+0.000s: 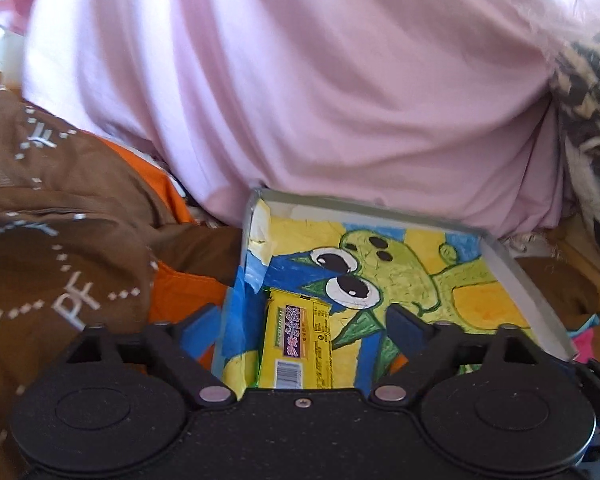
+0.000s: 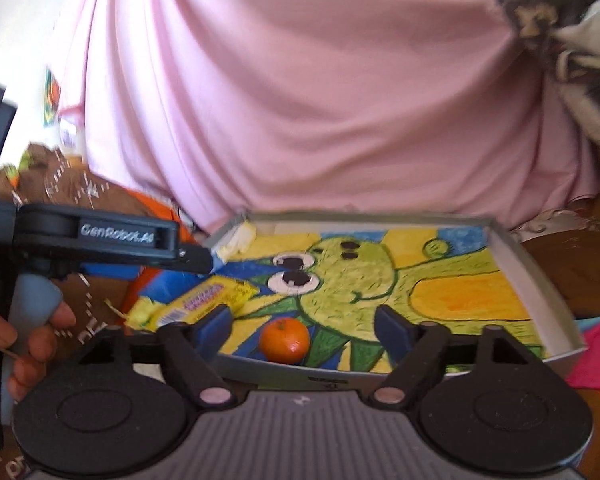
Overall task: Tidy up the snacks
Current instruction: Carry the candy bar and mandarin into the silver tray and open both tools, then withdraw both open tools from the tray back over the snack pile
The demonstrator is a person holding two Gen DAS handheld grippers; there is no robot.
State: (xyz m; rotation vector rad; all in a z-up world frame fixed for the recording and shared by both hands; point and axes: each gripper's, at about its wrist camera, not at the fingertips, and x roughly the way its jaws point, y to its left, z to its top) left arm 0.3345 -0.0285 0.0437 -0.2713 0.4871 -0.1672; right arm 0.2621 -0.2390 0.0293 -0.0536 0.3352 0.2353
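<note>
My left gripper [image 1: 300, 320] sits nearest, jaws wide, nothing between them, straddling the tray's [image 1: 516, 276] left wall. Yellow snack bar [image 1: 296, 344] lies flat inside the tray against that wall, just ahead. Moving right: my right gripper [image 2: 304, 326] is also spread wide and empty, the orange [image 2: 285, 340] resting on the tray floor between its fingers near the front rim. Pink cloth [image 2: 300, 100] behind.
</note>
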